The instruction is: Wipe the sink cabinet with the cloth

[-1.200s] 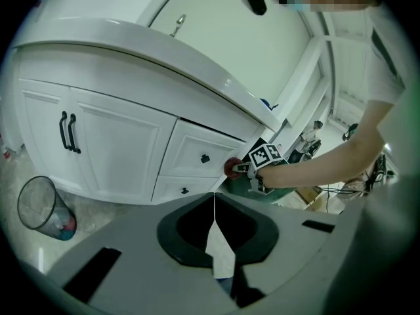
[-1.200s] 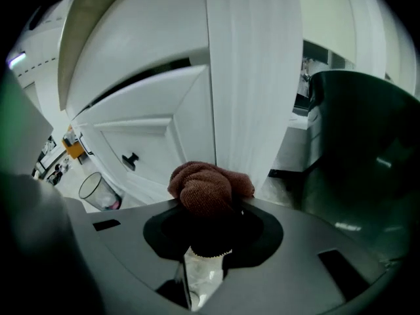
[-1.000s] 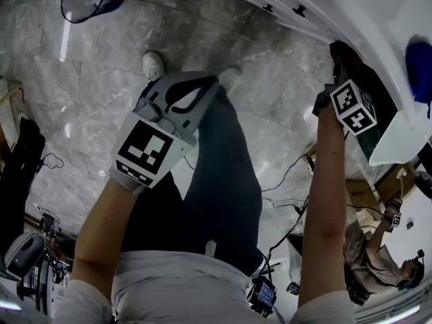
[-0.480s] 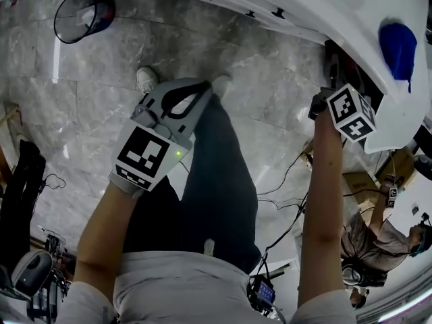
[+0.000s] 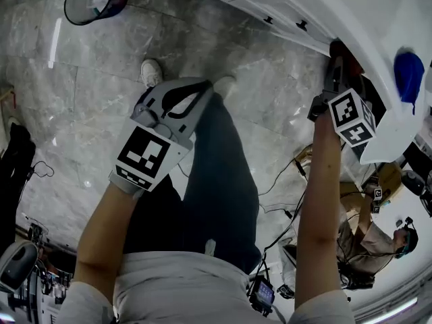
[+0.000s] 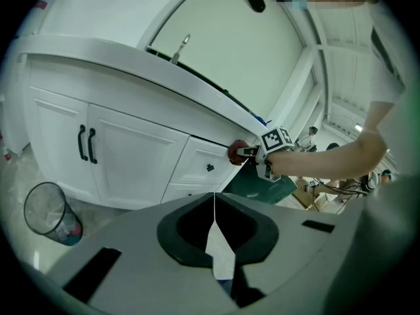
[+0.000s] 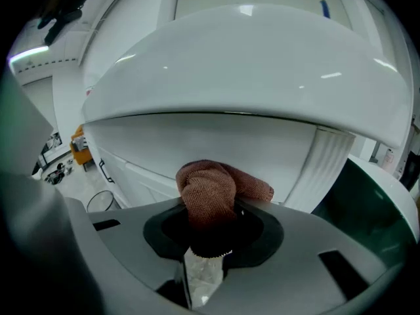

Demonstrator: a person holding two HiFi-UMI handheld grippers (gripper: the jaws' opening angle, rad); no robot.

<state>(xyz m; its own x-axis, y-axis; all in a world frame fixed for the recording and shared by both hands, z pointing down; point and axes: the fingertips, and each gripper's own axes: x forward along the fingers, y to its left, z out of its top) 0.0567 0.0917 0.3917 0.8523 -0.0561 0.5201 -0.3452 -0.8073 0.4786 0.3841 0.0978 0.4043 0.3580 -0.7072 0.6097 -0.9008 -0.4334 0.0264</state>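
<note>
Cloth (image 7: pixel 213 195) in right tongs (image 7: pixel 210 241) (clamped)

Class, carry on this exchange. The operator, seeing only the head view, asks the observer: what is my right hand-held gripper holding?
Observer: A brown cloth, clamped in the right hand-held gripper.
Operator: Where is the cloth?
Observer: It looks to be against the cabinet front, just under the countertop.
Operator: And the left hand-held gripper?
Observer: Shut, with nothing between its jaws.
</note>
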